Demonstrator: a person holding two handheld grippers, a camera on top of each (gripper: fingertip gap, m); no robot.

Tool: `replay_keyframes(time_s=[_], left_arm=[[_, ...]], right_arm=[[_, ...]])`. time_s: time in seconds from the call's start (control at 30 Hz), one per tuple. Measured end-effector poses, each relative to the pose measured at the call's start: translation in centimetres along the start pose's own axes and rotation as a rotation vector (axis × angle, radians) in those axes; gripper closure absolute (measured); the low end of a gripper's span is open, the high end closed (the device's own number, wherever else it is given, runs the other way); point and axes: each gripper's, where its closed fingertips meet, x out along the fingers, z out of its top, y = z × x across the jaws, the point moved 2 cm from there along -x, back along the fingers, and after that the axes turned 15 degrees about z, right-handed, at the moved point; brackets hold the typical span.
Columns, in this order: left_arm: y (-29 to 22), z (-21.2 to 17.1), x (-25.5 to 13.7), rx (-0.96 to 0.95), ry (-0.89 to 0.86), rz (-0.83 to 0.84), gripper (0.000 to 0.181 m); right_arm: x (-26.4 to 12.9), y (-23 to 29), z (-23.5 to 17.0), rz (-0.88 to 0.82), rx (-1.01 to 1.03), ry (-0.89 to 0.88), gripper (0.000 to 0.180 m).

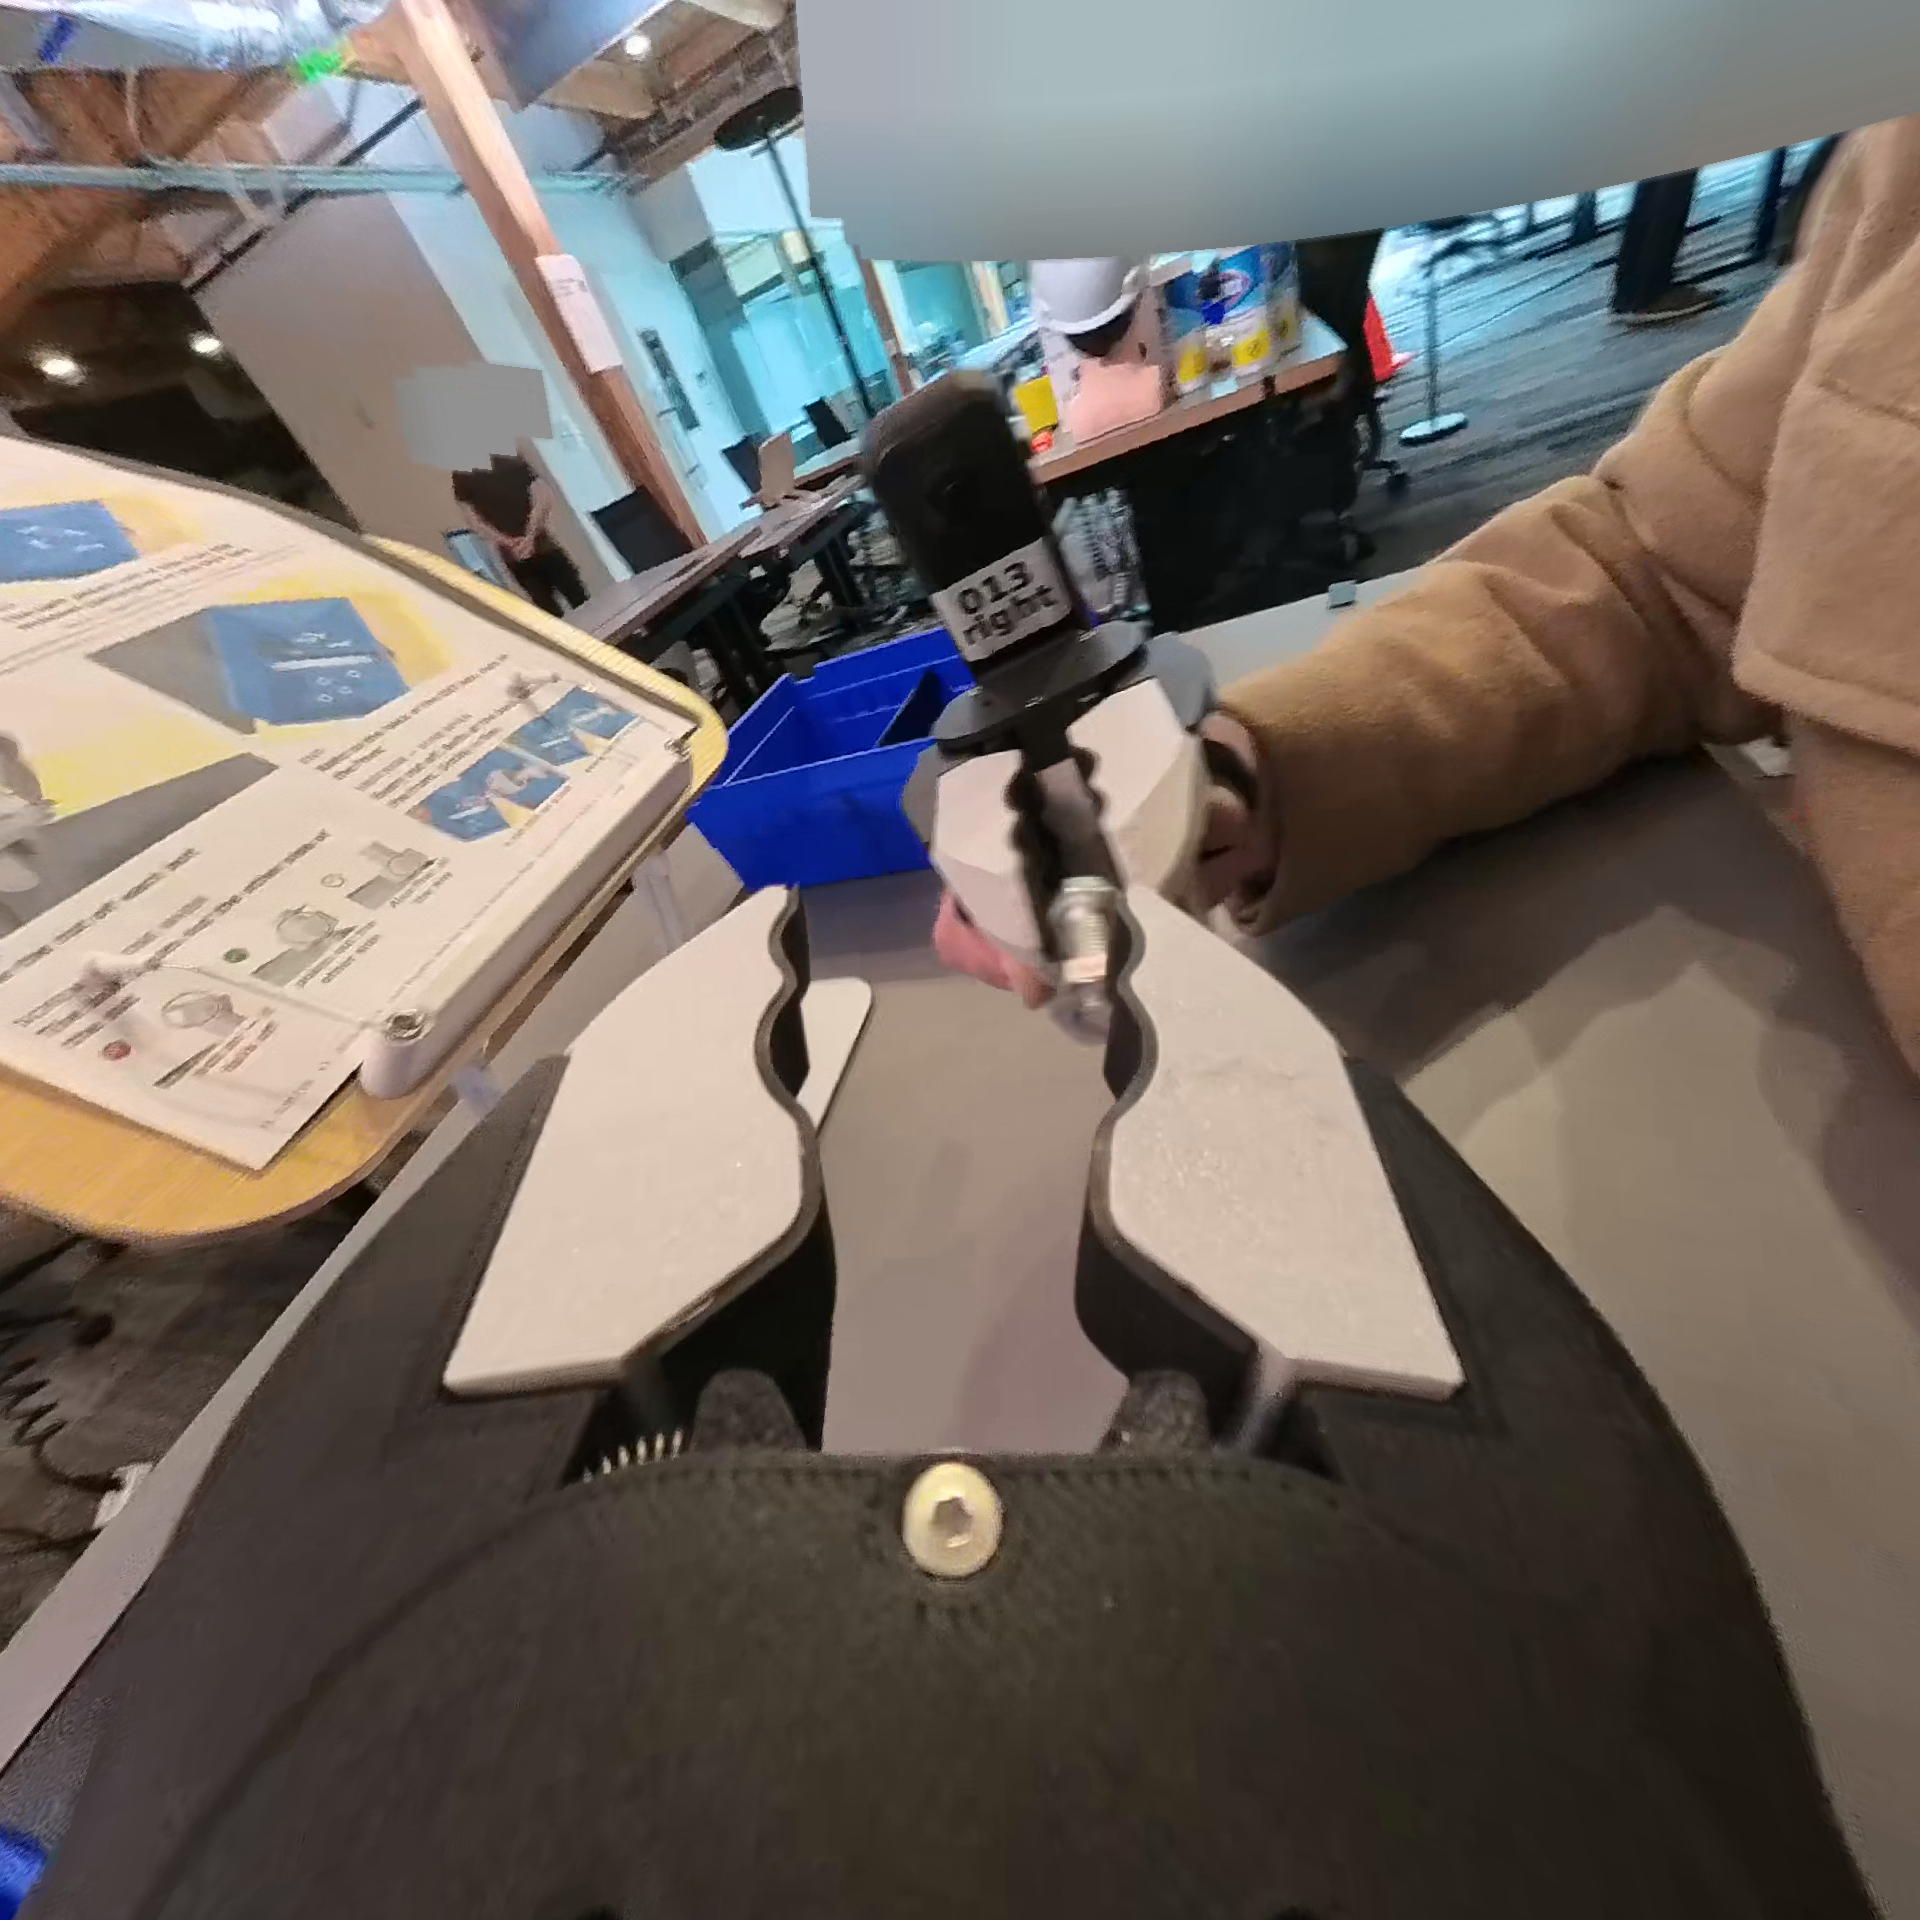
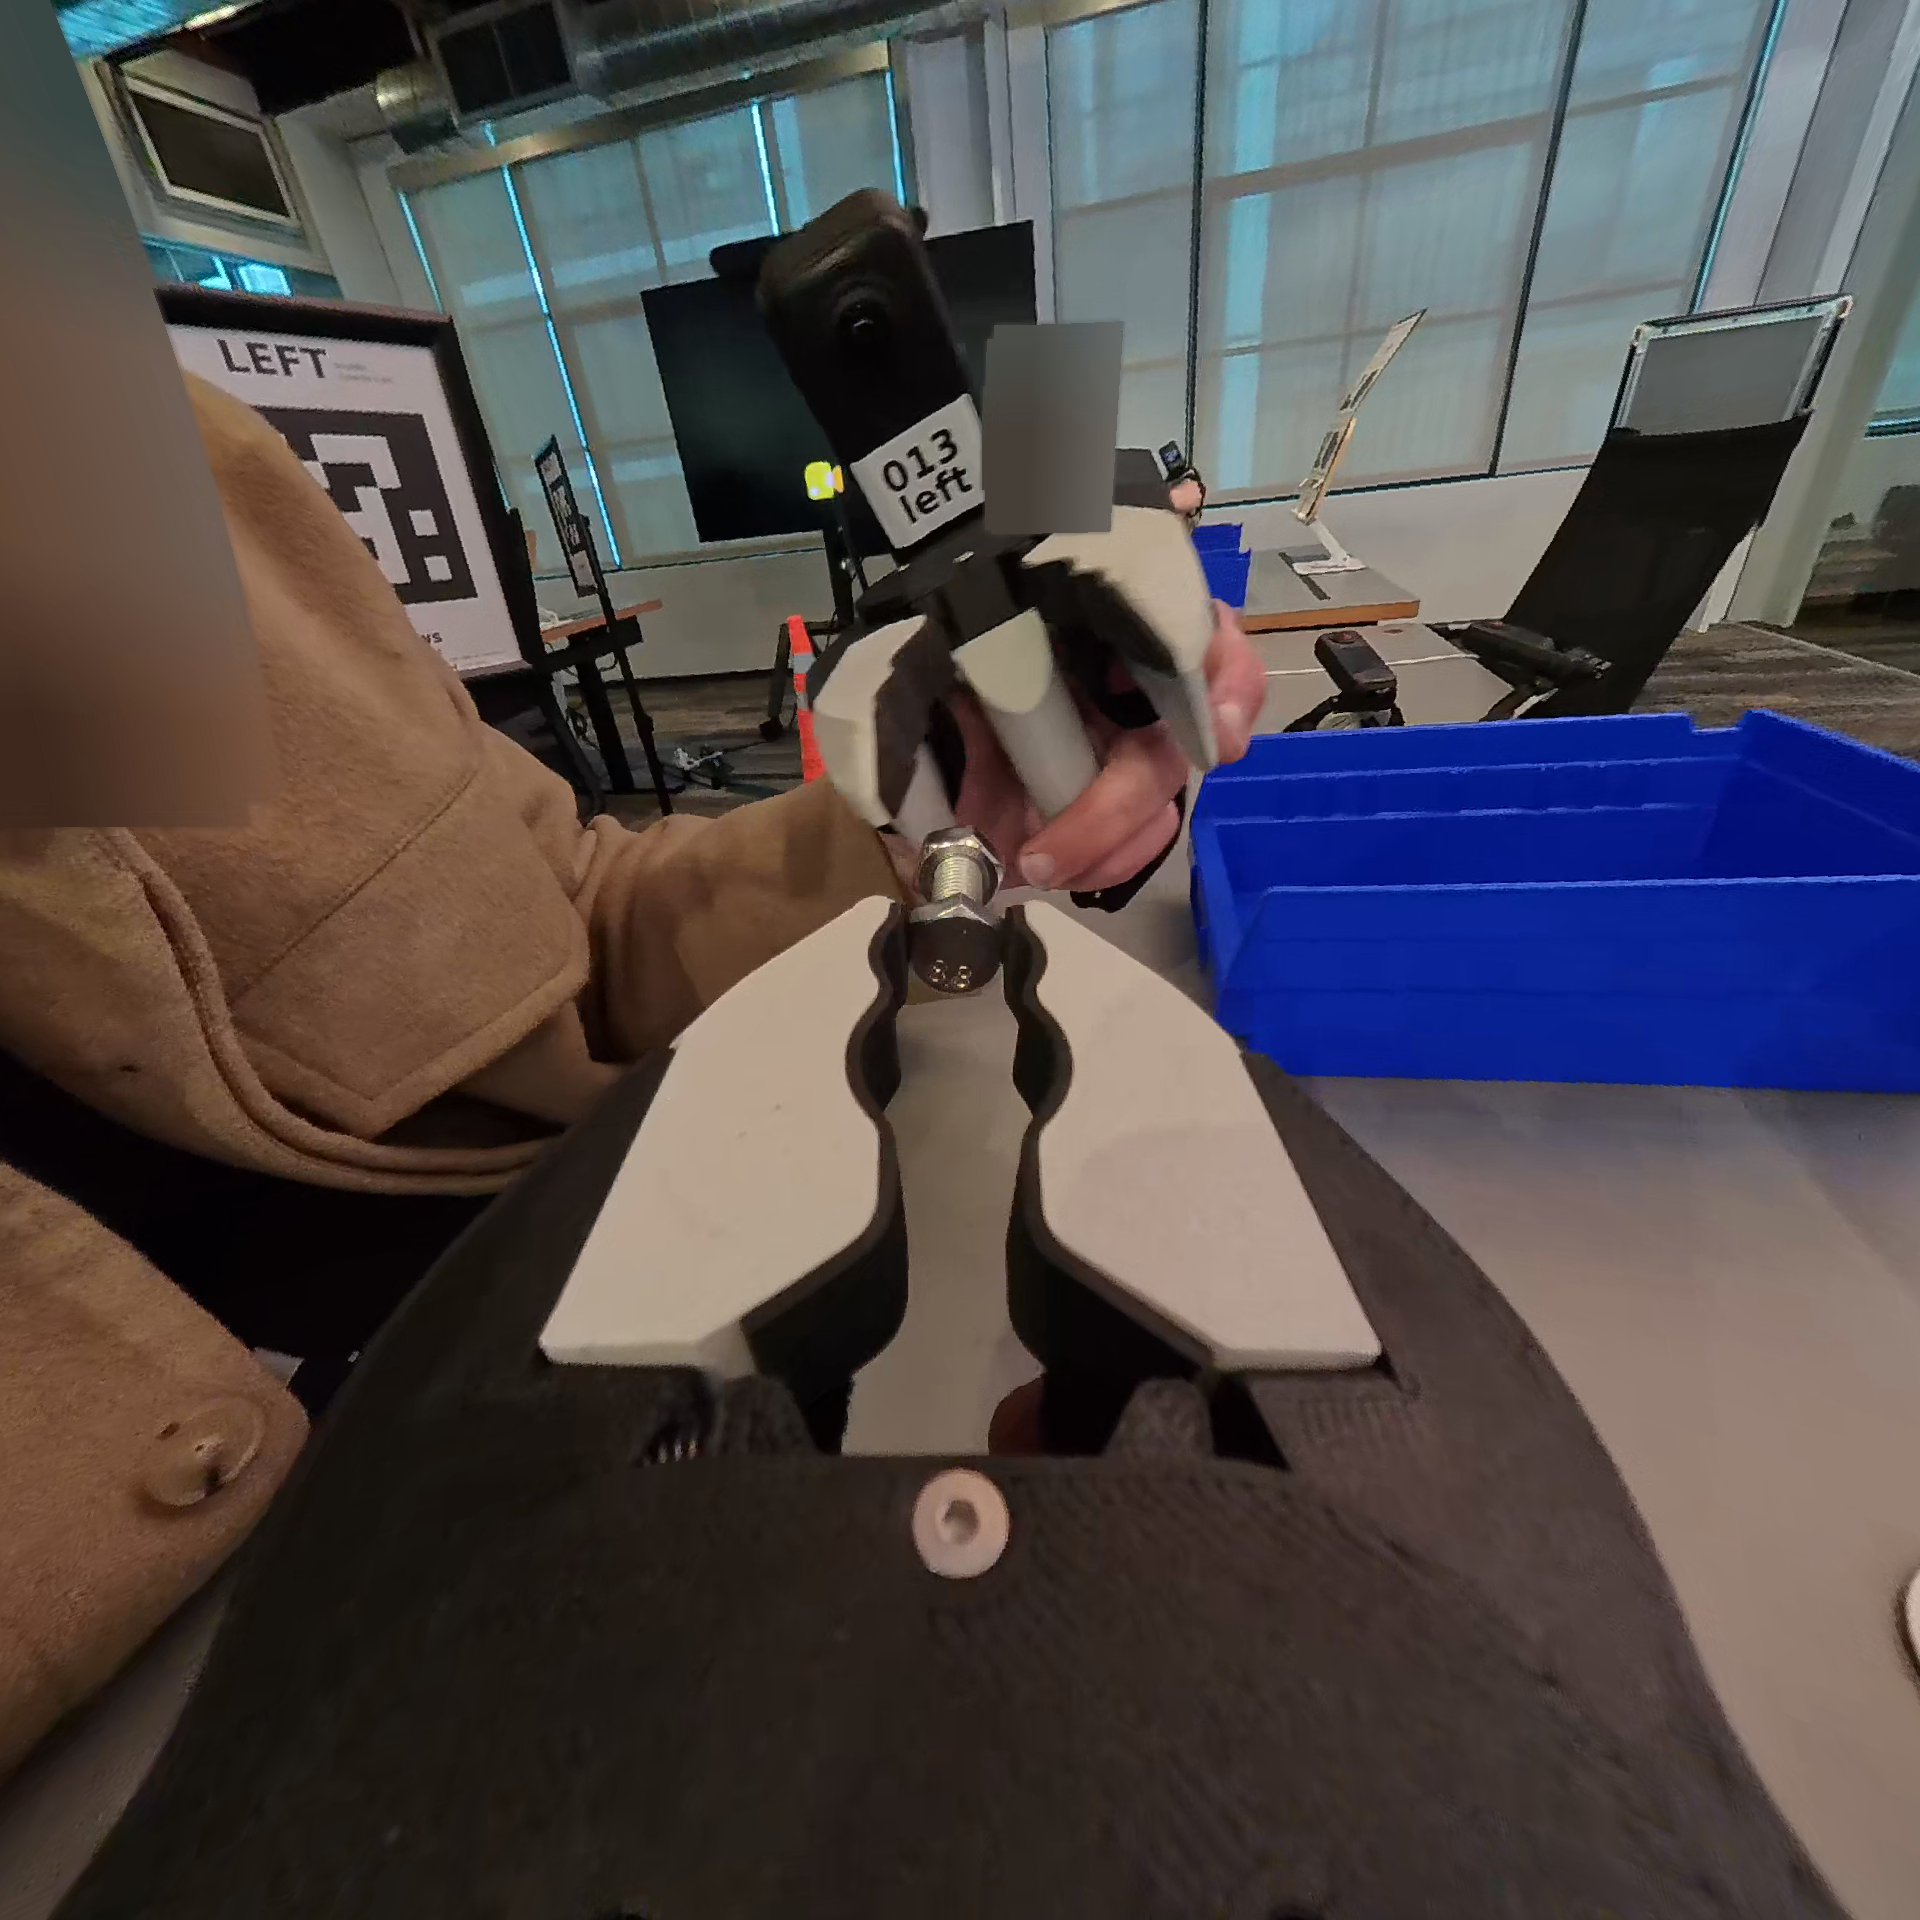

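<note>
My right gripper [image 2: 956, 920] is shut on the hex head of a steel bolt [image 2: 954, 961]. The bolt's threaded shank points away and up, with a steel nut [image 2: 956, 862] on it. My left gripper [image 1: 961, 925] is open, jaws wide apart, and holds nothing. It faces the right gripper, and the bolt [image 1: 1084, 930] sits just inside its right finger [image 1: 1226, 1122]. In the right wrist view the left gripper [image 2: 1039, 769] hangs just above the nut, held by a hand [image 2: 1112, 821]. Whether a finger touches the nut is unclear.
A blue plastic bin [image 1: 821, 790] with dividers stands on the grey table [image 1: 1558, 1143], just beyond the grippers; it also shows in the right wrist view [image 2: 1558, 935]. A printed instruction sheet on a wooden board [image 1: 312, 779] stands at the left. A person's tan sleeve [image 1: 1507, 675] reaches in. Only a small space, under 4 cm, lies between the two pairs of fingers.
</note>
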Motion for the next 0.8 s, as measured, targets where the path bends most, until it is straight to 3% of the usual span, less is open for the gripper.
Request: replay_keyframes(time_s=[0.17,0.43,0.6,0.8], left_arm=[[-1.4,-1.1,0.8,0.056,0.065,-0.052,0.123],[0.9,-0.5,0.2,0.02,0.035,0.074,0.135],[-0.5,-0.1,-0.2,-0.001,0.011,-0.042,0.125],[-1.0,-1.3,0.8,0.057,0.074,-0.027,0.124]], right_arm=[[-0.5,-0.2,0.3,-0.008,0.005,-0.023,0.162],[0.5,0.3,-0.6,0.02,0.002,0.026,0.161],[-0.2,-0.2,-0.3,-0.002,0.013,-0.009,0.162],[-0.1,-0.1,-0.2,0.009,0.014,-0.011,0.162]])
